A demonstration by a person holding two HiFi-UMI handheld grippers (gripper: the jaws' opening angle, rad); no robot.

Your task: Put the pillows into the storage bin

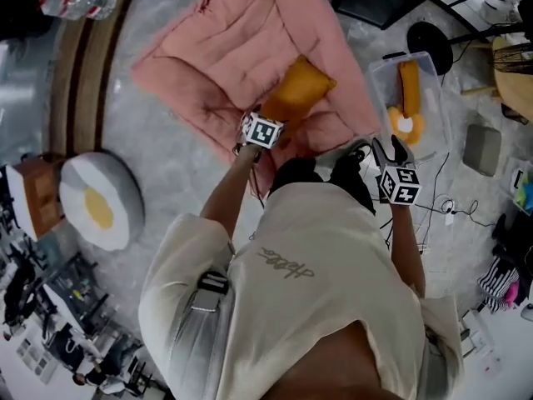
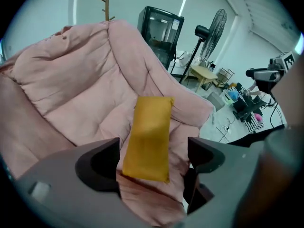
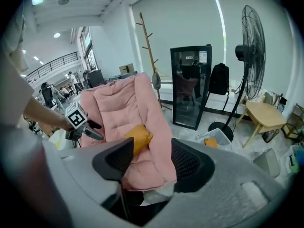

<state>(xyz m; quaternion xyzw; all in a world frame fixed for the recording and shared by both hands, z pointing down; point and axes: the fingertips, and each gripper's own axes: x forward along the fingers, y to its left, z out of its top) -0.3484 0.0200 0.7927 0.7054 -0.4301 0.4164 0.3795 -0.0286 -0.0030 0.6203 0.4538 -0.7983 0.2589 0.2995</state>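
Wide and empty, my left claw faces the orange pillow on the pink lounger, likely soft and light; I'd pinch its near edge

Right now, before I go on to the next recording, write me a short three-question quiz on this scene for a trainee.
1. True or false: the clear storage bin already has something orange inside it.
2. The orange pillow ahead of the left gripper lies: A) on the pink lounger; B) inside that bin; C) on the bare floor.
3. Are the left gripper's fingers apart, or closed on the pillow?

Key: 1 true. 2 A. 3 apart, not gripping the pillow.
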